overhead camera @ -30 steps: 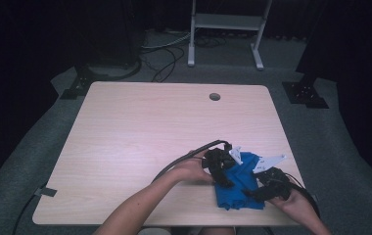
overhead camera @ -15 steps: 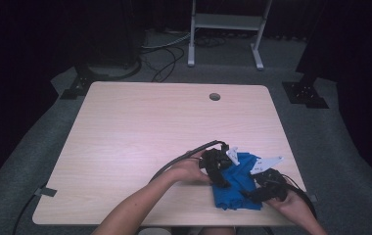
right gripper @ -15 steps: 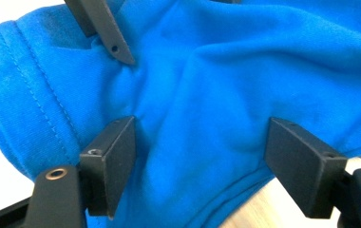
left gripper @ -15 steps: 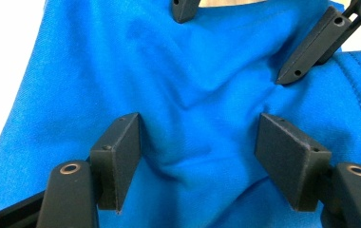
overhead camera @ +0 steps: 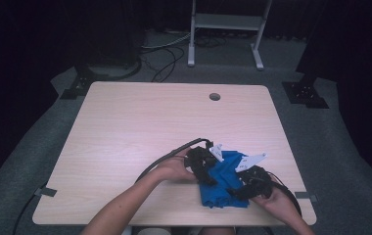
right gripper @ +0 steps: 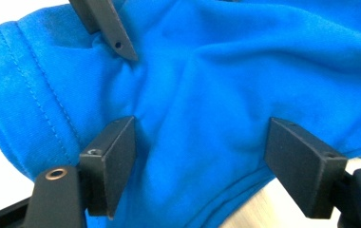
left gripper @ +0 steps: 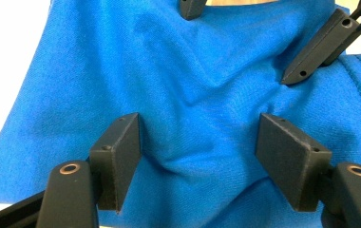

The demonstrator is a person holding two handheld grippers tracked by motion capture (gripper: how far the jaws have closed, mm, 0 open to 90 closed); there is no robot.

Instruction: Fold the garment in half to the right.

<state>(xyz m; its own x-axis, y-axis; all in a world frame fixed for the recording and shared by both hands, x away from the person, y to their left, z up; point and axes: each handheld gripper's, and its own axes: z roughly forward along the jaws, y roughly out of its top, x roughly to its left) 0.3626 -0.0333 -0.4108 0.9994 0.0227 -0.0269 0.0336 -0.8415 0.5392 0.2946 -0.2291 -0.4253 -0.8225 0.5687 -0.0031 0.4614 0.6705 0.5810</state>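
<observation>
A crumpled blue cloth (overhead camera: 221, 190) lies near the table's front right. My left gripper (overhead camera: 204, 171) sits on its left part and my right gripper (overhead camera: 245, 188) on its right part, facing each other. In the left gripper view the blue cloth (left gripper: 202, 85) spreads under my left gripper (left gripper: 197, 156), whose jaws stand wide apart with their tips pushed down into a rumpled fold. In the right gripper view my right gripper (right gripper: 200, 161) stands the same way on the blue cloth (right gripper: 226, 80), near a stitched hem. Neither pair of pads clamps the fabric.
The light wooden table (overhead camera: 150, 122) has a cable hole (overhead camera: 215, 96) at its far side. A black cable (overhead camera: 167, 155) trails from my left gripper across the top. A metal stand (overhead camera: 225, 29) is on the floor beyond.
Both hands have slid a little to the left across the table, and the blue cloth has shifted left with them. The jaws stand as wide as before.
</observation>
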